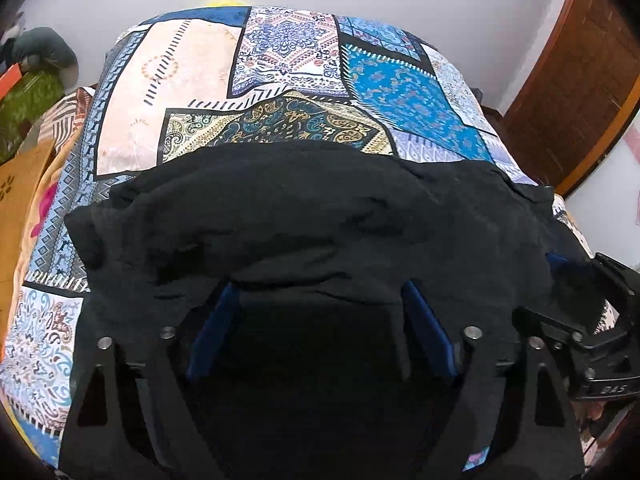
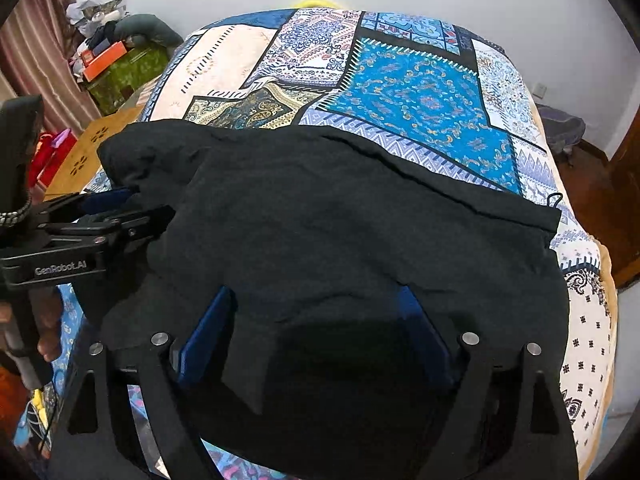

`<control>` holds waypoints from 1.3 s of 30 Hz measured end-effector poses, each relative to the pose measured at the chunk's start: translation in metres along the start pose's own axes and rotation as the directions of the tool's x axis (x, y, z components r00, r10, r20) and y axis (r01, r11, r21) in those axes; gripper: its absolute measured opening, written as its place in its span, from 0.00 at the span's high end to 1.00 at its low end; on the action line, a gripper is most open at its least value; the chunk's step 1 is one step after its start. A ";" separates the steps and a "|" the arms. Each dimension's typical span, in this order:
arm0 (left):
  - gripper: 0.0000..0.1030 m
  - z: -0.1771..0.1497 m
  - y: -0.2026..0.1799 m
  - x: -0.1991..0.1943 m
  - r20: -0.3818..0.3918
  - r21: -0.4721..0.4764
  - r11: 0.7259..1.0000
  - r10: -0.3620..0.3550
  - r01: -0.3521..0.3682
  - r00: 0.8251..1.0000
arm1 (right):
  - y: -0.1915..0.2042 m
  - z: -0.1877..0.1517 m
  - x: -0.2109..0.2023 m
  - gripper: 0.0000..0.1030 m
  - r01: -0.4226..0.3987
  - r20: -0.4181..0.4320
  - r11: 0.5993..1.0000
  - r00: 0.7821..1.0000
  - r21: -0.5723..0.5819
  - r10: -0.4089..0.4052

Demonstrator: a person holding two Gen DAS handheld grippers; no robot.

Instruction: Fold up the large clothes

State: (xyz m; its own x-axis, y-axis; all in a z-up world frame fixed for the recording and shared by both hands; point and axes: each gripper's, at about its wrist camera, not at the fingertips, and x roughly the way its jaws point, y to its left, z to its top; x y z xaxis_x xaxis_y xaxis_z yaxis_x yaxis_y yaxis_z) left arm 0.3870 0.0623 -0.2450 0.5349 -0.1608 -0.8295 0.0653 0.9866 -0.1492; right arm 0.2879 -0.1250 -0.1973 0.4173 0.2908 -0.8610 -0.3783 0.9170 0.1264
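Observation:
A large black garment (image 1: 312, 216) lies spread across the near part of a bed with a blue patchwork cover (image 1: 280, 80); it also shows in the right wrist view (image 2: 344, 216). My left gripper (image 1: 320, 292) has its blue fingers wide apart, with the near edge of the black cloth lying between and over them. My right gripper (image 2: 316, 292) stands the same way, fingers wide apart with the cloth's near edge draped between them. The left gripper shows at the left of the right wrist view (image 2: 120, 204), at the garment's left side. The right gripper shows at the right of the left wrist view (image 1: 568, 268).
The patchwork cover (image 2: 420, 92) is bare beyond the garment. A wooden stool (image 2: 84, 156) and a cluttered green box (image 2: 128, 72) stand left of the bed. A wooden door (image 1: 572, 72) is at the right. A white wall is behind.

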 end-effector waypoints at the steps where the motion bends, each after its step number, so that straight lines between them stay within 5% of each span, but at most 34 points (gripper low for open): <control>1: 0.17 -0.002 0.000 -0.001 0.006 0.004 1.000 -0.003 0.003 1.000 | 0.000 -0.001 -0.001 0.19 -0.001 0.000 1.000 1.000 -0.002 0.001; 12: 0.17 -0.040 0.017 -0.043 0.008 -0.070 0.997 -0.015 0.015 1.000 | -0.016 -0.024 -0.027 0.18 0.001 -0.020 0.998 1.000 0.061 0.000; 19: 0.17 -0.074 0.041 -0.084 0.036 -0.113 0.985 0.137 -0.132 0.990 | -0.009 -0.038 -0.053 0.18 0.070 -0.011 0.997 0.997 0.014 -0.070; 23: 0.17 -0.090 0.073 -0.100 0.037 -0.249 0.962 0.128 -0.115 0.991 | -0.007 -0.043 -0.066 0.18 0.061 0.006 0.998 0.998 0.027 -0.061; 27: 0.17 -0.109 0.105 -0.106 0.055 -0.433 0.901 0.007 0.018 0.998 | -0.012 -0.042 -0.072 0.18 0.015 0.013 0.997 1.000 0.082 -0.016; 31: 0.17 -0.121 0.121 -0.091 0.119 -0.565 0.795 -0.183 0.218 0.976 | -0.014 -0.039 -0.074 0.18 -0.001 0.032 0.993 0.999 0.120 -0.002; 39: 0.17 -0.123 0.137 -0.033 0.170 -0.700 0.627 -0.319 0.342 0.932 | -0.015 -0.034 -0.063 0.18 -0.034 0.032 0.988 0.999 0.153 0.029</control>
State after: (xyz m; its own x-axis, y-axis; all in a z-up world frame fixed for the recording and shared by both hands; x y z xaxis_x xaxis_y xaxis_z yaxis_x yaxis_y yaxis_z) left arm 0.2747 0.1992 -0.3040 0.6208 -0.4607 -0.6343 -0.3652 0.5459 -0.7540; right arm 0.2392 -0.1661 -0.1618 0.4324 0.3258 -0.8408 -0.2609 0.9377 0.2292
